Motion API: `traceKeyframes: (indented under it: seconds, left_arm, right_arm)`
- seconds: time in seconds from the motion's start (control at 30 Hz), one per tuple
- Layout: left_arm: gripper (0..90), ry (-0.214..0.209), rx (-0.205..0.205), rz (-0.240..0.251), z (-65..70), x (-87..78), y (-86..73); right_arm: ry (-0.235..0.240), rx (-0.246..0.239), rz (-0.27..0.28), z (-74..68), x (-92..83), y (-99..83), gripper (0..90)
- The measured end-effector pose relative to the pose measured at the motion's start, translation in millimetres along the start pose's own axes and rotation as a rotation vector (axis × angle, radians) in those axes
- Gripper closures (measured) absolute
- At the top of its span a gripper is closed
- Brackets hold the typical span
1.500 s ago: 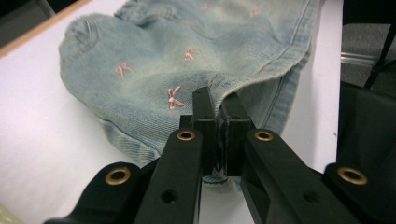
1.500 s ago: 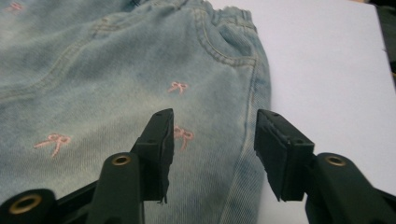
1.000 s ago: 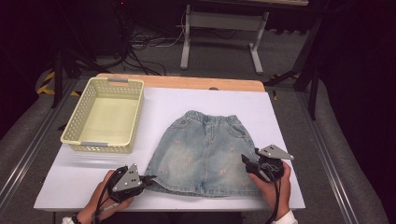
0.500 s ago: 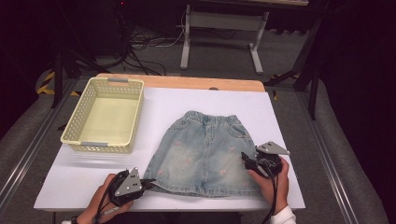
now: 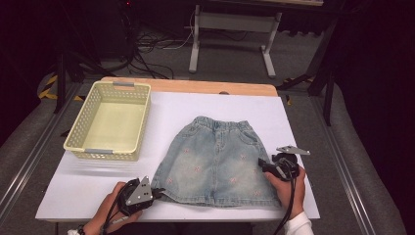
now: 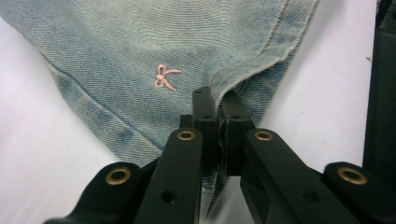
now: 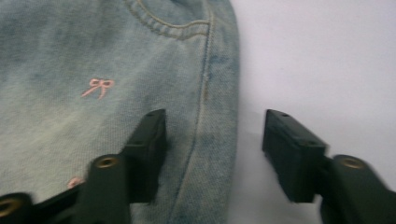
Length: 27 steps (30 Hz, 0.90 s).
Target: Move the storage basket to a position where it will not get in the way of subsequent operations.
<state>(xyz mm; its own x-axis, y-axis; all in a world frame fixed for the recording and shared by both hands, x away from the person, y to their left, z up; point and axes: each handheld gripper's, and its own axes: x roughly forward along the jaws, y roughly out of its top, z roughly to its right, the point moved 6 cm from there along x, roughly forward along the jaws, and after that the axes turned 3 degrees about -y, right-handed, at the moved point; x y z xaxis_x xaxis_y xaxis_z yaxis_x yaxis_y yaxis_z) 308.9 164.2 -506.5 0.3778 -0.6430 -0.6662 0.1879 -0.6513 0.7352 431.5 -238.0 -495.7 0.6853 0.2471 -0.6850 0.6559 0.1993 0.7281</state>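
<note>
we have the denim skirt [image 5: 218, 164] lying flat on the white table [image 5: 98, 176], near and right of the yellow basket [image 5: 108, 121]. our left gripper [image 6: 215, 105] is clamped tight on the skirt's near left hem corner, the cloth puckering between its jaws. since a second ago our right gripper [image 7: 212, 140] has slid down and in along the skirt's right side seam, its jaws have just been closing, and they now straddle that edge, still apart, with one jaw over the denim and the other over bare table. we judge the second grip is nearly made, after which the skirt can be lifted or folded.
</note>
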Motion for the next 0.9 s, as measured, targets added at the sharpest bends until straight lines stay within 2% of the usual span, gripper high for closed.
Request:
traceKeyframes:
  seconds: [0.03,0.07,0.1,0.17,0.27,0.3,0.33,0.37,0.4,0.47,0.5,0.6,0.63,0.7,0.8,0.83,0.9]
  left_arm:
    - [87.6,-0.002,0.001,0.0,0.2,0.1,0.2]
    - [87.7,-0.005,-0.002,0.003,0.6,0.7,0.6]
    - [87.8,-0.006,-0.001,0.003,0.9,1.2,1.1]
    - [87.8,-0.02,-0.012,0.004,1.7,1.3,1.9]
    - [87.8,-0.027,-0.014,0.015,4.0,2.9,4.3]
    - [87.8,-0.027,-0.004,0.009,5.6,3.3,5.0]
    - [87.7,-0.02,0.009,0.007,7.3,4.0,6.1]
    - [87.5,-0.02,0.009,0.007,7.3,4.0,6.1]
    - [86.2,-0.017,0.013,0.009,7.7,3.5,6.7]
    - [80.7,-0.021,0.008,0.017,7.4,0.9,7.6]
    - [80.7,-0.016,0.005,0.027,6.8,-1.4,9.0]
    - [69.5,-0.003,-0.017,0.066,5.2,-8.6,13.2]
    - [60.2,0.005,-0.029,0.079,3.9,-11.2,14.9]
    - [52.4,0.018,-0.07,0.103,-1.5,-16.6,19.6]
    - [41.0,0.063,-0.096,0.123,-8.2,-20.4,26.3]
    - [37.8,0.063,-0.096,0.123,-8.2,-20.4,26.3]
    - [34.5,0.085,-0.122,0.143,-15.5,-22.4,40.3]
  right_arm:
    - [0.03,0.001,0.0,-2.9,-0.7,-0.3,55.0]
    - [0.057,-0.005,0.004,-5.7,-1.2,-0.3,67.0]
    - [0.075,-0.005,0.002,-7.5,-2.0,-0.5,71.7]
    - [0.079,-0.022,0.003,-9.2,-3.0,-0.4,76.6]
    - [0.074,-0.022,-0.001,-8.8,-4.4,-0.5,78.3]
    - [0.065,-0.025,-0.001,-7.8,-5.4,-0.5,79.2]
    - [0.032,-0.033,0.017,-2.9,-9.8,0.6,80.7]
    - [0.032,-0.033,0.017,-2.9,-9.8,0.6,80.7]
    - [0.009,-0.032,0.036,2.1,-15.8,2.3,81.3]
    - [0.002,-0.029,0.046,4.4,-18.8,3.2,81.5]
    - [-0.003,-0.02,0.051,5.9,-20.9,3.6,81.7]
    - [-0.068,-0.034,0.072,15.1,-26.2,6.0,81.9]
    - [-0.091,-0.022,0.081,20.3,-26.9,6.4,81.9]
    - [-0.086,-0.014,0.074,21.4,-25.0,5.6,81.6]
    - [-0.099,-0.039,0.063,19.8,-20.2,5.4,79.7]
    - [-0.099,-0.039,0.063,19.8,-20.2,5.4,79.7]
    - [-0.109,-0.05,0.058,16.5,-18.5,7.5,75.2]
